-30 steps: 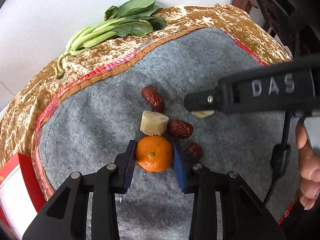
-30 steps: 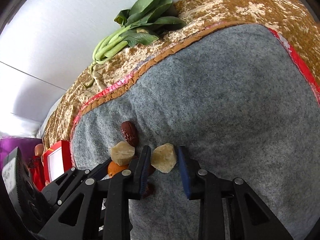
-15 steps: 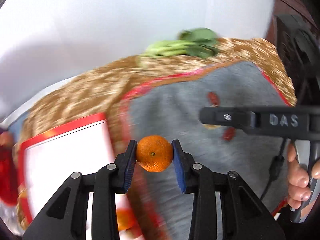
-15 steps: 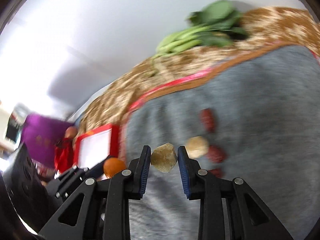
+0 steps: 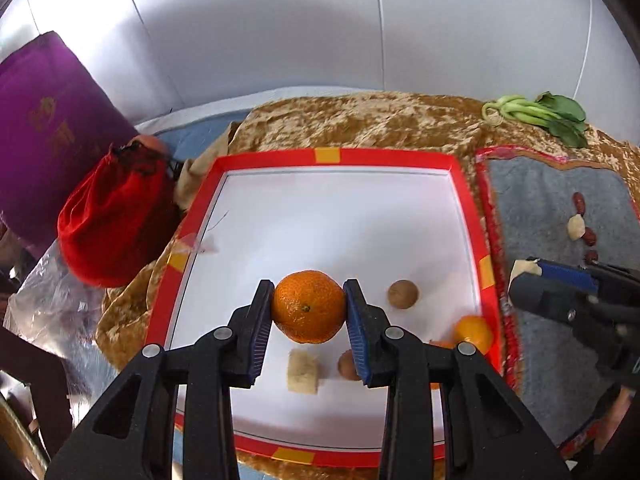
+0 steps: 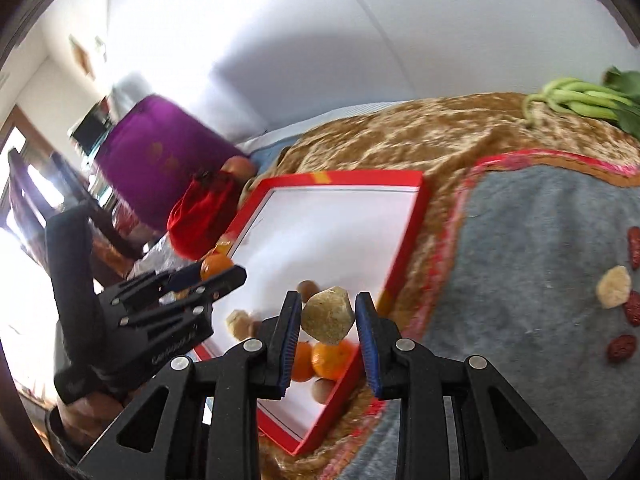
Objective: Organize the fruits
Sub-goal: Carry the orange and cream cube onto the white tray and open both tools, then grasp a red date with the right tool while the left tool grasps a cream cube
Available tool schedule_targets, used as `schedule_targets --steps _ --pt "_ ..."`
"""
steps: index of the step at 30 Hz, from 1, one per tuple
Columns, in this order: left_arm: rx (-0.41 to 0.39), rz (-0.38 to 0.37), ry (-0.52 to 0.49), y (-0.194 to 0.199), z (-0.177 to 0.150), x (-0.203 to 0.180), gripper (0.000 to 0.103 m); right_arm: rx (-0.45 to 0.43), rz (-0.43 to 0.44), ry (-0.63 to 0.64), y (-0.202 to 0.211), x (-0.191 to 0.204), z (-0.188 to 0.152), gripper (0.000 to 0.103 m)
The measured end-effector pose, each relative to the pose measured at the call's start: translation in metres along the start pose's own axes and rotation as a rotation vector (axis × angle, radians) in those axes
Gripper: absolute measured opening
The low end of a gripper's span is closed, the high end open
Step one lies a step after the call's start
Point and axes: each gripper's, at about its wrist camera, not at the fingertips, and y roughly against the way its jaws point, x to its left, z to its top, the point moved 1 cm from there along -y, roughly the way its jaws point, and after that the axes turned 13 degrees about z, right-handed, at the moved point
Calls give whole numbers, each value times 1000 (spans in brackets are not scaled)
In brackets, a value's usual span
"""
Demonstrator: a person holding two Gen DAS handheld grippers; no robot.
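My left gripper (image 5: 309, 311) is shut on an orange mandarin (image 5: 308, 306) and holds it above the white tray with a red rim (image 5: 468, 196). My right gripper (image 6: 328, 318) is shut on a pale yellow fruit chunk (image 6: 328, 315) above the tray's right rim (image 6: 408, 236). The tray holds another mandarin (image 5: 474, 334), brown round fruits (image 5: 403, 294) and a pale chunk (image 5: 303, 370). On the grey felt mat (image 5: 548, 208) lie red dates (image 5: 579, 203) and one more pale chunk (image 5: 575, 227). The right gripper also shows in the left wrist view (image 5: 532, 276).
A red drawstring bag (image 5: 114, 216) and a purple box (image 5: 44, 128) stand left of the tray. Green leafy vegetables (image 5: 536, 114) lie at the back right on the gold-patterned cloth (image 5: 360, 124). A white wall runs behind.
Both grippers have swung left from the grey mat to the tray, the left carrying the mandarin, the right carrying the pale chunk. Both lifted their fruit off the mat.
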Motion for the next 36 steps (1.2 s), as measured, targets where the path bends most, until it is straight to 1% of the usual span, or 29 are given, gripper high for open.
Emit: schedule_targets --steps 3,6,12,18,20,22,25,27,28,29,30,32,36 --pt "12 20 -28 -5 -5 -4 33 26 -13 33 -13 7 -8 28" --pt "34 22 -59 -11 -8 -10 33 47 -30 43 -25 7 -15 28" --pt "46 20 -103 -14 -14 -20 33 55 -48 74 -35 7 -21 28" --pt "67 31 -117 -19 -16 -23 33 61 -51 80 -38 8 -22 28" --pt "68 33 -119 -19 -16 -23 33 66 -54 78 -39 8 -22 31" --pt "70 39 -123 -19 -16 -24 34 69 -57 76 -39 8 -22 31" --pt "79 46 -114 -21 -15 -22 34 70 -57 70 -39 7 -22 31" --pt "68 45 -99 -19 -14 -20 35 65 -60 68 -37 8 -21 31" --pt "60 48 -92 -18 -12 -19 37 62 -60 63 -35 8 -21 31" --pt "47 56 -83 -16 -10 -19 43 58 -57 61 -32 8 -20 31" --pt "34 62 -78 -14 -8 -19 46 49 -57 62 -28 9 -19 31" --pt "-3 65 -76 -7 -3 -24 47 15 -58 62 -17 8 -17 31" --pt "-61 39 -101 8 7 -43 52 -26 -73 21 7 -6 -10 31"
